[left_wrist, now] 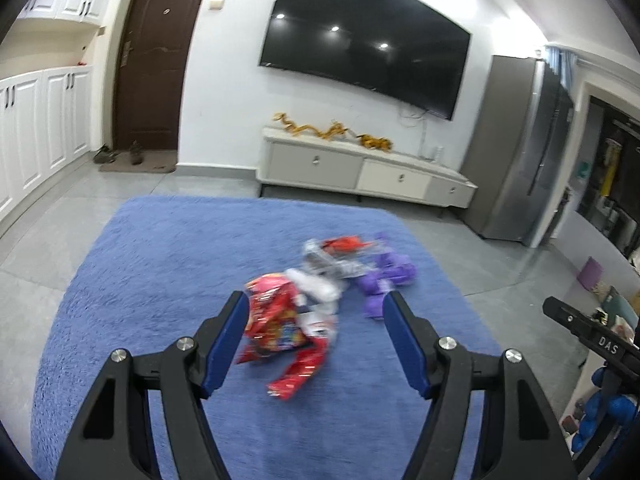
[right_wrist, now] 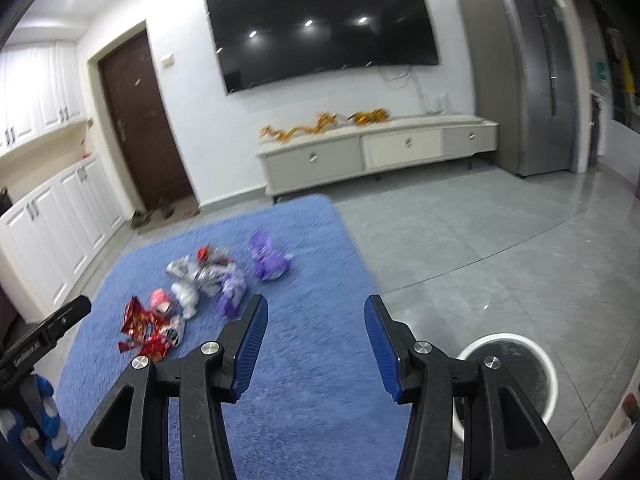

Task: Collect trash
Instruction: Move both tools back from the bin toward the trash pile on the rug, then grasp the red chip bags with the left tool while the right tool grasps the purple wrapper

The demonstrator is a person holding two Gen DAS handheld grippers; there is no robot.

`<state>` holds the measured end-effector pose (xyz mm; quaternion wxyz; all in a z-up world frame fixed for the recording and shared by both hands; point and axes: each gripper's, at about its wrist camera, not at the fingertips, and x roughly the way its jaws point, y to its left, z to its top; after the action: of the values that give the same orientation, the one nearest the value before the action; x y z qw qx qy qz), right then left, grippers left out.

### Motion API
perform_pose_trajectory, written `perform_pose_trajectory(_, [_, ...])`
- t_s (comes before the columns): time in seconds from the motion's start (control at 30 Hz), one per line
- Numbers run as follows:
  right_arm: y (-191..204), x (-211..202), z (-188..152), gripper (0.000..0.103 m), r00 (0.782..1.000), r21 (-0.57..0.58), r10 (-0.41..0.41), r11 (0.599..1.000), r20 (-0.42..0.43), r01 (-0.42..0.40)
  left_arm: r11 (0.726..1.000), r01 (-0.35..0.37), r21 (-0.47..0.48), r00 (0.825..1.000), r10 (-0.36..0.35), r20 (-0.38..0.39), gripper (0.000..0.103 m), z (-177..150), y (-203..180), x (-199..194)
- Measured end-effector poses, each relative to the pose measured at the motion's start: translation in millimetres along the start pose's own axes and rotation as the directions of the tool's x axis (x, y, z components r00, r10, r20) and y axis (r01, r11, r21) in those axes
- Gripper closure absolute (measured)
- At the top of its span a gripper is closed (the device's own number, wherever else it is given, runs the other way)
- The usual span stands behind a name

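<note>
Left gripper (left_wrist: 314,326) angled down, fingers spread, empty, right gripper (right_wrist: 316,338) likewise, crinkled wrappers (left_wrist: 280,320), fuzzy blue rug (left_wrist: 160,260), round bin (right_wrist: 548,372).

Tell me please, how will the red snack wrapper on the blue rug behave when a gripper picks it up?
The red snack wrapper looks crumpled and thin, so it is probably light and floppy. Its glossy film may slip between the pads. Lying on the soft blue rug, it should not roll.
</note>
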<state>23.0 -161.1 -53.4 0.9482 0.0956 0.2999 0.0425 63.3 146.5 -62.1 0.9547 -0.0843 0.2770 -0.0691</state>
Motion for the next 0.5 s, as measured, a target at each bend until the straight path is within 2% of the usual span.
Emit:
perform_pose_trajectory(0.27, [33.1,63.6,-2.1,0.055,0.992,-0.066,0.080,0.994,-0.098,-0.086,0.997,-0.031,-0.076,0.997,0.026,-0.069,0.035,-8.7,42.4,49.9])
perform_pose_trajectory(0.5, [53.5,109.3,-1.3,0.054,0.978,-0.091,0.136,0.984,-0.160,-0.151,0.997,0.002,-0.078,0.994,-0.011,-0.110,0.035,-11.9,44.5,78.5])
